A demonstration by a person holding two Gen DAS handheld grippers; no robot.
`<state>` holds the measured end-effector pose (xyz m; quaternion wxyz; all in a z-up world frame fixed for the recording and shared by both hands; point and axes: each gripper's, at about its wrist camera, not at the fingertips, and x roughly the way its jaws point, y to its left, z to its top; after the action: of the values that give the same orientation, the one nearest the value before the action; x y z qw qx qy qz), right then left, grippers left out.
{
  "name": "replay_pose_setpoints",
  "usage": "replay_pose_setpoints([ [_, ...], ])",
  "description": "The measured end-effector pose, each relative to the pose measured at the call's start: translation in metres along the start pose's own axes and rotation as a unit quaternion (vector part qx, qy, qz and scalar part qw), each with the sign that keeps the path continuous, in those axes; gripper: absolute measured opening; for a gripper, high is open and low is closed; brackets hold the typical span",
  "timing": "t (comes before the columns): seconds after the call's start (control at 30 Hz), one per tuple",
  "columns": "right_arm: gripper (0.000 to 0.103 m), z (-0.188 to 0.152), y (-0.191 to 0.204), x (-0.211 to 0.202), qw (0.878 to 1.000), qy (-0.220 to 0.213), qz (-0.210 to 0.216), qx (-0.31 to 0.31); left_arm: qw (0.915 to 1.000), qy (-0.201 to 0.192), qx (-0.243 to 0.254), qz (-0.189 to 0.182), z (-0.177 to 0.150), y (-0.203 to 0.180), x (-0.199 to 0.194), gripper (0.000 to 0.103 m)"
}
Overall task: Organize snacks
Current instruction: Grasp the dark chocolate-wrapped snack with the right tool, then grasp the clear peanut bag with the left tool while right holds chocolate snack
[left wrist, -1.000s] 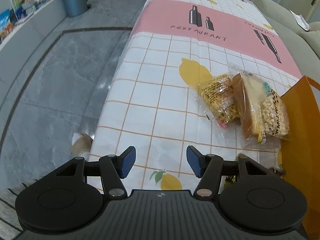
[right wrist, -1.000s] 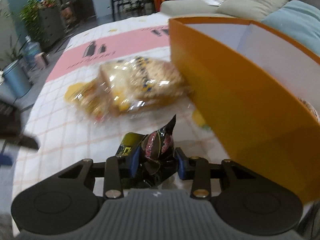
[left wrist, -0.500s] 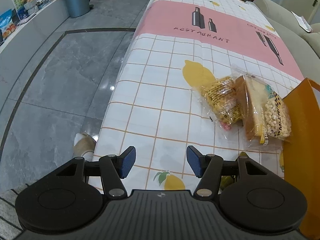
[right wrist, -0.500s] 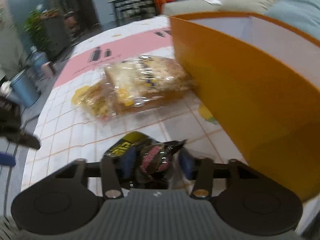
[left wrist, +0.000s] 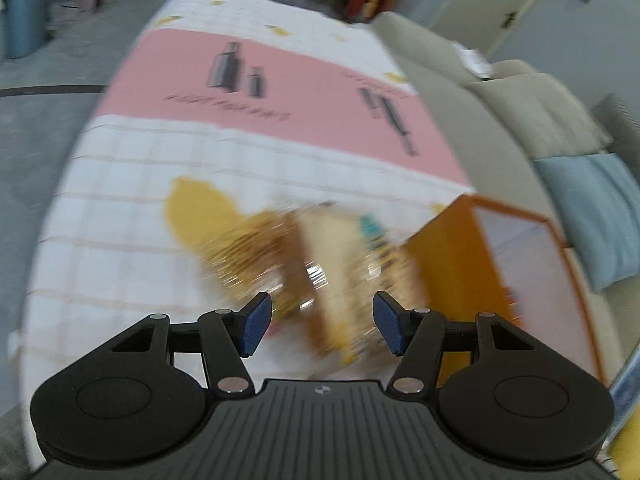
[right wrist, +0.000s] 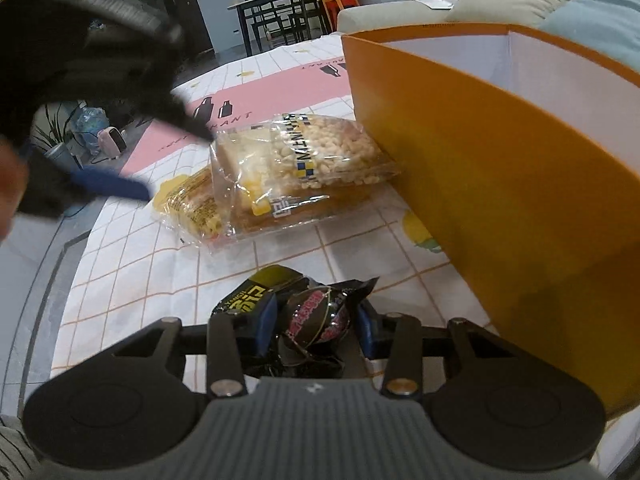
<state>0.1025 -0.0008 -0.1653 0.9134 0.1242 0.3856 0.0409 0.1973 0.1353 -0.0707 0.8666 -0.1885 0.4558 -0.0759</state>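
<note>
- Left gripper (left wrist: pixel 322 328) has swung in toward the clear snack bags (right wrist: pixel 288 176) since 0.5 s ago and now hangs over them, fingers spread wide, nothing between them.
- Right gripper (right wrist: pixel 316 322) stays clamped on a dark wrapper (right wrist: pixel 316 316), low over the tablecloth (right wrist: pixel 132 264).
- Orange box (right wrist: pixel 500 184) stands just right of it, touching the 2 bags.

Left view smeared by motion blur; right view sharper, evenly lit.
</note>
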Motion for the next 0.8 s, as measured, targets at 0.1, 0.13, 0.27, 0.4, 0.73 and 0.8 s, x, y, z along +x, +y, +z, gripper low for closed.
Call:
replay_pose_setpoints([
  [0.1,0.04,0.0,-0.002,0.0,1.0,0.003,0.007,0.004,0.9992,0.024,0.009,-0.03,0.01,-0.005,0.023,0.069],
  [0.13,0.04,0.0,-0.003,0.0,1.0,0.003,0.01,0.005,0.9989,0.033,0.007,-0.032,0.012,-0.007,0.032,0.069],
  [0.27,0.04,-0.002,-0.007,-0.002,1.0,0.0,0.014,0.007,0.9981,0.045,0.009,-0.042,0.012,-0.01,0.051,0.069],
  [0.4,0.04,-0.002,-0.007,-0.001,1.0,-0.002,0.016,0.008,0.9967,0.044,-0.014,-0.066,0.014,-0.004,0.053,0.068],
  [0.73,0.041,-0.006,-0.008,-0.002,1.0,-0.011,0.018,-0.003,0.9923,0.053,-0.031,-0.107,0.012,-0.002,0.057,0.065],
  [0.8,0.041,-0.008,-0.006,-0.003,1.0,-0.016,0.016,-0.014,0.9905,0.056,-0.04,-0.119,0.01,0.001,0.061,0.065],
])
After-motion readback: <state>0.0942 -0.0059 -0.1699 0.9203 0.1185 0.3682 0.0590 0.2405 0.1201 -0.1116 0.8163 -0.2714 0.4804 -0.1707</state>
